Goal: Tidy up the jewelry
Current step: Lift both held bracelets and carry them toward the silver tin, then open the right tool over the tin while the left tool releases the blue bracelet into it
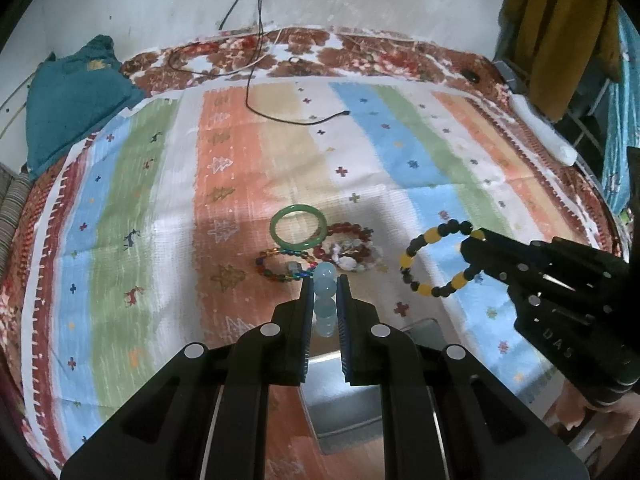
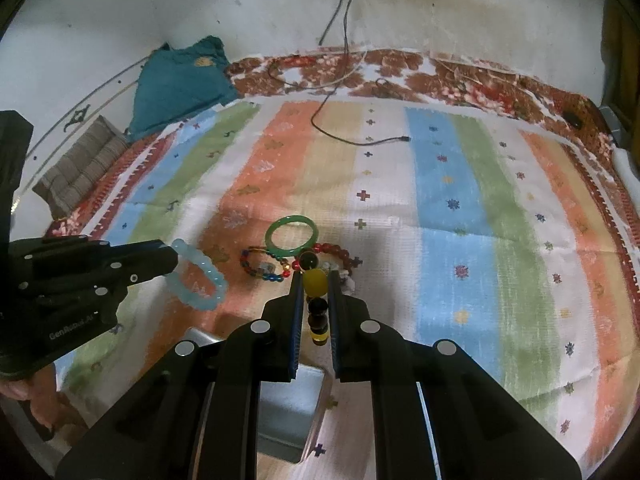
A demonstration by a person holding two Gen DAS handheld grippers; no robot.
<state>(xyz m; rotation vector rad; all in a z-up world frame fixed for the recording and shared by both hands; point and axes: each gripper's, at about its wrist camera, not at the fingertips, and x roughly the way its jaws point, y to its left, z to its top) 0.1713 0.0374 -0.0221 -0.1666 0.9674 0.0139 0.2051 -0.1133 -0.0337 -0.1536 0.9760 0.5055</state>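
Note:
My left gripper (image 1: 325,280) is shut on a pale blue bead bracelet (image 1: 325,300), held edge-on above the striped cloth; the right wrist view shows it as a ring (image 2: 200,276) hanging from the left gripper (image 2: 172,258). My right gripper (image 2: 314,280) is shut on a yellow and black bead bracelet (image 2: 315,284); the left wrist view shows that bracelet (image 1: 436,258) hanging from the right gripper (image 1: 470,254). On the cloth lie a green bangle (image 1: 298,228), a dark red bead bracelet (image 1: 348,240), a multicoloured bead bracelet (image 1: 280,268) and a pale stone bracelet (image 1: 354,258).
A grey metal box (image 1: 344,400) sits below the grippers, also in the right wrist view (image 2: 288,412). A black cable (image 1: 296,118) lies on the far cloth. A teal cushion (image 1: 72,96) is at the far left. Yellow cloth (image 1: 556,28) hangs at the right.

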